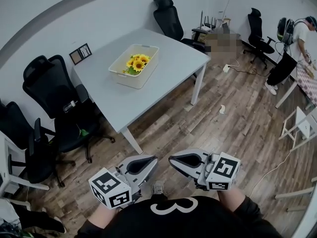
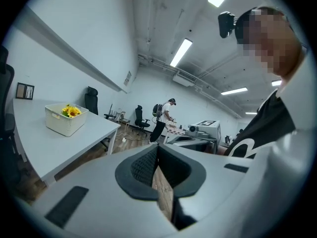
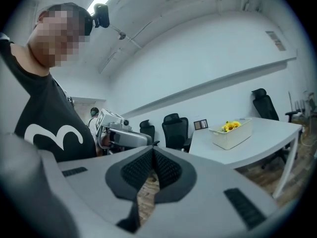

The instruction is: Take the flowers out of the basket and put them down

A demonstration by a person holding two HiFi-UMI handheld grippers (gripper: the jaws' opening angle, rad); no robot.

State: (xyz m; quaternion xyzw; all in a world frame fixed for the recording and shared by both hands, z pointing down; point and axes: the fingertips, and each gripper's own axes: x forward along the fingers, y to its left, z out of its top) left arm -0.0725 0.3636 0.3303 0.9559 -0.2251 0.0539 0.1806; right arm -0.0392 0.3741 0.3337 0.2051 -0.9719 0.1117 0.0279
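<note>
Where the flowers (image 1: 137, 62) are: inside the basket (image 1: 130, 79), on the table (image 1: 168, 73), well apart from both grippers.
Flower facing: the yellow heads are turned upward and bunched near the middle of the basket; the stems cannot be made out.
Basket axis: the long side is seen running from lower left to upper right in the head view, with the open top upward.
Left gripper (image 1: 147, 160): the jaws are closed together and nothing is held; it is carried low, close to the person's body.
Right gripper (image 1: 174, 158): the jaws are closed tip to tip and nothing is held; it is carried just beside the left one.
Surroundings: black office chairs (image 1: 49, 83) are set around the table, and a wooden floor (image 1: 198, 123) is seen below the grippers.
</note>
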